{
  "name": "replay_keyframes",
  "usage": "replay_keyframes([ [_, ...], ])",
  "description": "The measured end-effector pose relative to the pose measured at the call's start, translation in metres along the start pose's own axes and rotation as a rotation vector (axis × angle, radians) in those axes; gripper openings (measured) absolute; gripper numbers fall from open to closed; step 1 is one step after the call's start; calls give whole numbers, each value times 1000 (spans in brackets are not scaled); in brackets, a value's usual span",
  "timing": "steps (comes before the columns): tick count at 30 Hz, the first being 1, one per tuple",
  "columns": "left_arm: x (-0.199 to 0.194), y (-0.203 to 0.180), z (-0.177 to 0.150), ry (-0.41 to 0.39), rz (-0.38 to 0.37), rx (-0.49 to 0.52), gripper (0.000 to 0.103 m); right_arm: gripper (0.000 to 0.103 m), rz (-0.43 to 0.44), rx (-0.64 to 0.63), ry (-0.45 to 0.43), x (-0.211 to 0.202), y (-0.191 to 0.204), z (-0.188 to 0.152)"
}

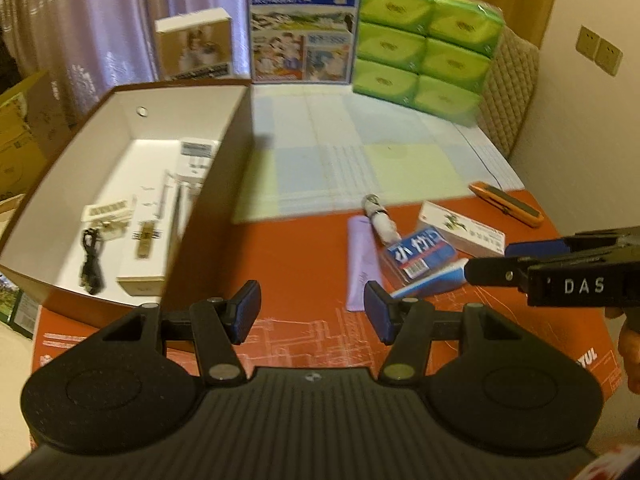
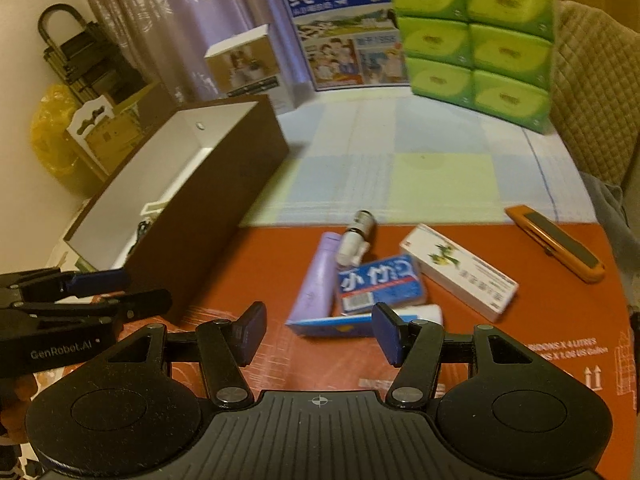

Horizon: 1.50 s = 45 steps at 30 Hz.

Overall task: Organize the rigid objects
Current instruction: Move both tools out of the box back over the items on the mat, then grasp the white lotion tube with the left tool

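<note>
The left hand-held gripper (image 1: 311, 312) hangs over the red mat (image 1: 288, 248) on the desk (image 1: 400, 152) with its jaws partly open and nothing between them. The right hand-held gripper (image 2: 320, 330) is likewise partly open and empty. Seen from the right wrist, the loose items lie in a cluster just beyond its fingertips, from twelve to two o'clock: a blue-and-white tube (image 2: 360, 322) nearest, partly behind the right finger (image 2: 390, 334); a blue packet (image 2: 380, 284) just past it; a lilac tube (image 2: 316, 276) at twelve o'clock; a small white bottle (image 2: 356, 236) touching the lilac tube's far end; a white carton (image 2: 460, 270) at one o'clock; and an orange utility knife (image 2: 556, 242) farther out at two o'clock, apart from the rest. From the left wrist the same cluster sits at one to two o'clock, with the other gripper reaching in from three o'clock above the blue-and-white tube. The open brown box (image 1: 208, 184) stands at ten o'clock of the left gripper; inside lie a black cable (image 1: 90, 260), small cartons and other items. At the far edge stand a milk carton (image 1: 302, 24) and green tissue packs (image 1: 424, 40).
</note>
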<state>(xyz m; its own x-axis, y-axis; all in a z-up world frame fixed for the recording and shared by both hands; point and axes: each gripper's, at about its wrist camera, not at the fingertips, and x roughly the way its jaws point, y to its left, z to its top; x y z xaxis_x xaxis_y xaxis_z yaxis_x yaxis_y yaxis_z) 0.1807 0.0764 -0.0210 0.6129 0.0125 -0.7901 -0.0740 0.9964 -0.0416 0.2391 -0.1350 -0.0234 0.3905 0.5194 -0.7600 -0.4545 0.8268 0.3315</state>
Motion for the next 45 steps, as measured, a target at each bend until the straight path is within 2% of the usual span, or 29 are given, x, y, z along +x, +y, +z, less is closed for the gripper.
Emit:
replay_keyframes([
  [8, 26, -23, -1, 43, -26, 32, 53, 55, -16, 46, 16, -4, -29, -3],
  [13, 44, -34, -4, 66, -68, 68, 53, 55, -35, 78, 26, -3, -45, -7],
  [20, 66, -47, -8, 83, -113, 130, 52, 55, -72, 130, 39, -2, -69, -14],
  [26, 87, -56, -11, 82, -143, 224, 52, 55, -93, 175, 51, -1, -81, -20],
  [28, 96, -58, -12, 87, -152, 253, 49, 55, -102, 192, 51, -3, -85, -22],
  [30, 106, -59, -12, 100, -161, 272, 41, 55, -116, 211, 51, -5, -88, -25],
  [32, 112, -61, -12, 111, -166, 286, 39, 55, -133, 229, 52, -7, -93, -30],
  [34, 117, -65, -13, 126, -180, 305, 30, 55, -152, 248, 55, -11, -98, -35],
  [36, 117, -70, -15, 137, -198, 320, 16, 55, -168, 271, 57, -14, -104, -39],
  [41, 109, -85, -22, 180, -286, 336, 8, 55, -200, 339, 58, -26, -123, -52],
  [45, 105, -98, -26, 215, -328, 331, 11, 55, -231, 377, 52, -37, -137, -62],
])
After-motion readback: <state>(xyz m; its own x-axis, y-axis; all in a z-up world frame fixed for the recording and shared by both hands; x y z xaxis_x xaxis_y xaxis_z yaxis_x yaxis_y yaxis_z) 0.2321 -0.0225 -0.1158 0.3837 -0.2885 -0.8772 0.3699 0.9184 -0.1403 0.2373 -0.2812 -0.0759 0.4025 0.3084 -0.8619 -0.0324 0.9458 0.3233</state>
